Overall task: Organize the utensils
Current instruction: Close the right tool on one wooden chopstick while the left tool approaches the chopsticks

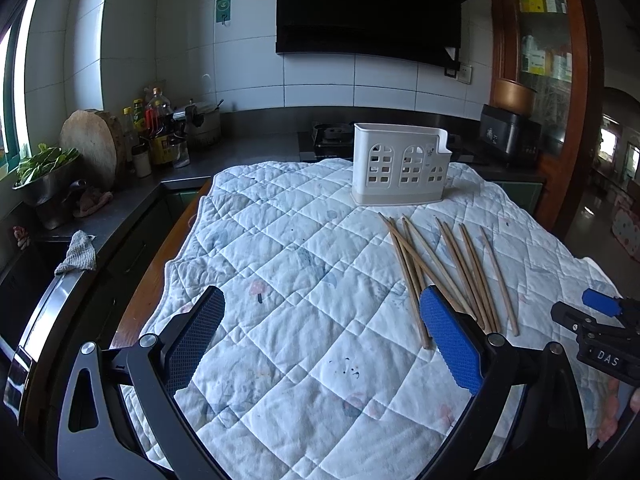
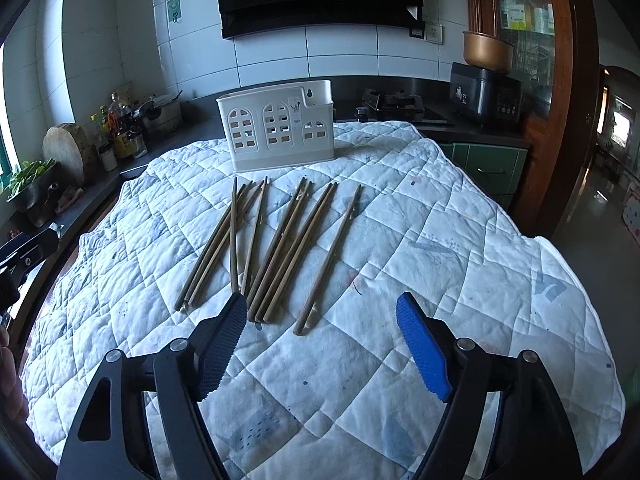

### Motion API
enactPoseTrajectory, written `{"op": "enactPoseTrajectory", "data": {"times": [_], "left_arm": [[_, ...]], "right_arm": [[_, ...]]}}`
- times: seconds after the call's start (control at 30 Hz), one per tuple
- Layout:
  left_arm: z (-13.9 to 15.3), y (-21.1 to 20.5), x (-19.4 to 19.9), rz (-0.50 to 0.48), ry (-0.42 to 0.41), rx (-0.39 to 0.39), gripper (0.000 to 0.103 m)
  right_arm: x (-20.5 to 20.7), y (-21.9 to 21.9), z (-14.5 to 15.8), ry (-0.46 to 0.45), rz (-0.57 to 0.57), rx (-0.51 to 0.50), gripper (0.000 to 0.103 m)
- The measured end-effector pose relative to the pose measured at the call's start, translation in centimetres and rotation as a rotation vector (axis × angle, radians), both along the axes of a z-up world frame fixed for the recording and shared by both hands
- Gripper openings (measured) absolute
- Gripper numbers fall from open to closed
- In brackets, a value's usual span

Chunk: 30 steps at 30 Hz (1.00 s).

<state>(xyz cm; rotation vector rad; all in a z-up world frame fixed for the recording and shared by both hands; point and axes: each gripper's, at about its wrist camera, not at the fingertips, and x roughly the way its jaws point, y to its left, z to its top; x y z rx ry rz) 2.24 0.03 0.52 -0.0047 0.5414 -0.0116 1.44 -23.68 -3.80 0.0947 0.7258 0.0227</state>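
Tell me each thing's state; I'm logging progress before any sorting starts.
Holder: upright on the quilt, no chopsticks showing in it.
Chopsticks: lying loose on the quilt, some crossing.
Left gripper: open, holding nothing.
Right gripper: open, holding nothing.

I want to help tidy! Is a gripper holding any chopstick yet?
No. The left gripper and right gripper are open, holding nothing; the chopsticks lie on the quilt.

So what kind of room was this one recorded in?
A home kitchen, most likely. A dark countertop runs along tiled walls, with oil and sauce bottles beside a round wooden chopping block and a gas stove behind the white utensil holder. The chopsticks lie on a quilted cloth.
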Motion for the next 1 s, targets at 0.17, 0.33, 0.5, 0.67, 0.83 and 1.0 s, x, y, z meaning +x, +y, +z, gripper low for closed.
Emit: {"op": "enactPoseTrajectory", "data": {"times": [0.17,0.33,0.5,0.67,0.83,1.0], "left_arm": [[-0.8,0.3,1.3,-0.007,0.038,-0.015,0.081],[-1.6,0.5,2.2,-0.017,0.067,-0.036,0.074],[-2.5,0.8,3.1,-0.023,0.095,-0.050,0.070],[-3.4,1.2,4.1,-0.038,0.131,-0.077,0.062],[-4.1,1.2,4.6,-0.055,0.152,-0.104,0.058],[-4.4,0.5,4.8,-0.090,0.183,-0.129,0.055]], "right_arm": [[1.2,0.0,-1.5,0.052,-0.006,0.033,0.058],[2.6,0.6,-3.0,0.103,-0.016,0.048,0.042],[4.0,1.2,-3.7,0.138,-0.016,0.072,0.031],[5.3,1.3,-4.5,0.166,-0.034,0.092,0.021],[6.1,1.0,-5.2,0.190,-0.055,0.105,0.012],[6.4,1.1,-5.4,0.194,-0.065,0.095,0.009]]}}
